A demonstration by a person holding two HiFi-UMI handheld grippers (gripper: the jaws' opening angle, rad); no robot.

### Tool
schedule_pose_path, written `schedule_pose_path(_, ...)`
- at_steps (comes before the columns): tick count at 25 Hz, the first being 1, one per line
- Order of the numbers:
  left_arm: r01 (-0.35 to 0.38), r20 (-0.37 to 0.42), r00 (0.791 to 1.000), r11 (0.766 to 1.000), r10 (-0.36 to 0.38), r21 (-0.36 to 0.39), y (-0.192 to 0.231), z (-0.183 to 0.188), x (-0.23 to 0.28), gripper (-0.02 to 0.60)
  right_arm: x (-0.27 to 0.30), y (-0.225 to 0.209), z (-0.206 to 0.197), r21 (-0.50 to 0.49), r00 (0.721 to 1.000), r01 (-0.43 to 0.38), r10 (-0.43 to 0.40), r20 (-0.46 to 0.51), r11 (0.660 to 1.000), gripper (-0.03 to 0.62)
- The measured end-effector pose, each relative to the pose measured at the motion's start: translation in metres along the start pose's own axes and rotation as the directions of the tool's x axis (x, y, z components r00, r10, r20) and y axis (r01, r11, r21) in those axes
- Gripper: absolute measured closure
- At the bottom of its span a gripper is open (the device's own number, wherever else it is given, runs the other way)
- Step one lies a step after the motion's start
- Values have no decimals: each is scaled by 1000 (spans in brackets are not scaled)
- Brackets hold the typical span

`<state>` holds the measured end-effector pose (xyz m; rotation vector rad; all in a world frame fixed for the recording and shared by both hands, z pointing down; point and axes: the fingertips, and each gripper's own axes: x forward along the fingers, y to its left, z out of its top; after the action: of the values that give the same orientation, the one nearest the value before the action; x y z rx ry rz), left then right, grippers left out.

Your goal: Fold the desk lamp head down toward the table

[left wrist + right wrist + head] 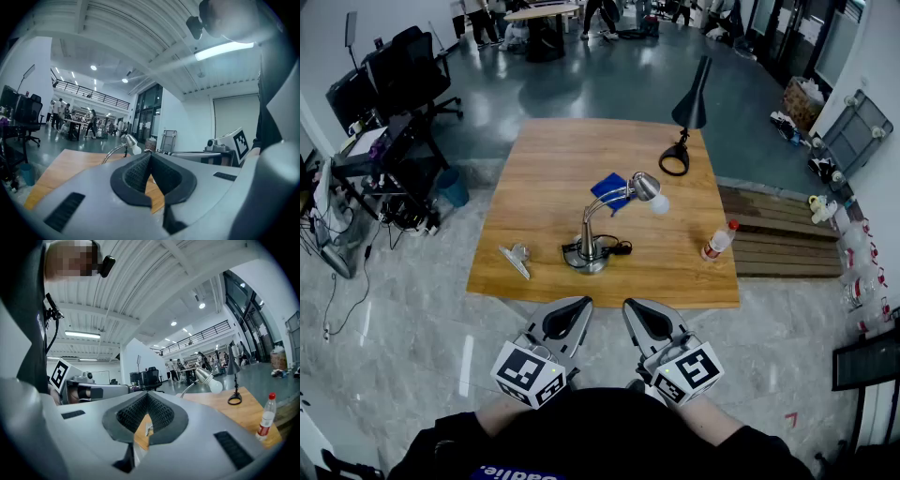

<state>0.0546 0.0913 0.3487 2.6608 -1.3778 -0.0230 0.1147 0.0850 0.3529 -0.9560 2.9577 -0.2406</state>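
The left claw point(580, 303) and right claw point(634, 306) are closed, empty; best steady the base point(589, 260), easing the lamp head point(646, 186) down.

One wooden table point(553, 159) bears two desk lamps, a silver gooseneck lamp point(590, 246) and a black lamp point(690, 111), one plastic bottle point(719, 241), one flat blue item point(607, 189) and one small silvery object point(516, 258). Two grippers show: the left gripper point(581, 303) and the right gripper point(632, 306).

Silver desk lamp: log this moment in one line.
silver lamp: head raised, untouched | left gripper: shut, empty | right gripper: shut, empty
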Motion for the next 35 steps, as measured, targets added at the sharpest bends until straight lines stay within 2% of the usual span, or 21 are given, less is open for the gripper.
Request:
schedule_pose_path(14, -8, -1, 1000, 1000, 8, -2, -3, -2, 2, 572, -2, 0, -3, 12, 1000, -25, 25, -9, 1000, 589)
schedule_pose_path(29, -155, -2, 988, 987, 156, 48, -11, 2, 36, 572, -7, -39, 7, -17, 985, -171, 171, 5, 985, 589)
schedule_pose_path(35, -189, -2, 982, 981, 189, 38, 12, -3, 47, 572, 4, -54, 1, -17, 986, -165, 164, -21, 986, 589)
